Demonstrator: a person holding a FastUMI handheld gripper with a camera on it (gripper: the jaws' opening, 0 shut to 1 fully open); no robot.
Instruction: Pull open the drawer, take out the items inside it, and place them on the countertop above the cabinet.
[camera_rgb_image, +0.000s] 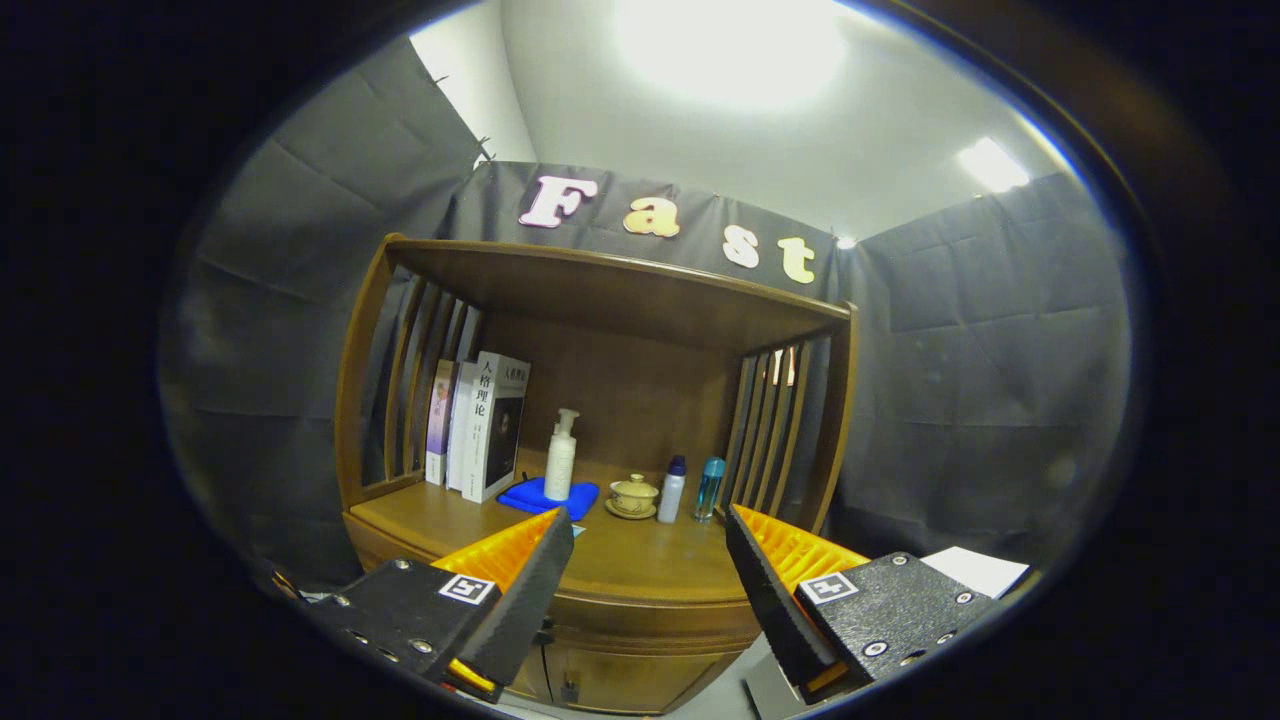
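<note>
with the gripper (648, 590) fingers spread and empty, dip squarely toward the curved brown wooden cabinet's (640, 610) drawer, its handle seemingly hidden below.

Tongs (648, 560) gape empty — countertop (640, 560) beyond.

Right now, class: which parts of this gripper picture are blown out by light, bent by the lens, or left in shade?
Gripper view: ceiling light glares white; the cabinet's top shelf bows from fisheye distortion; its underside lies in shade; the open gripper and pump bottle look sharp.
</note>
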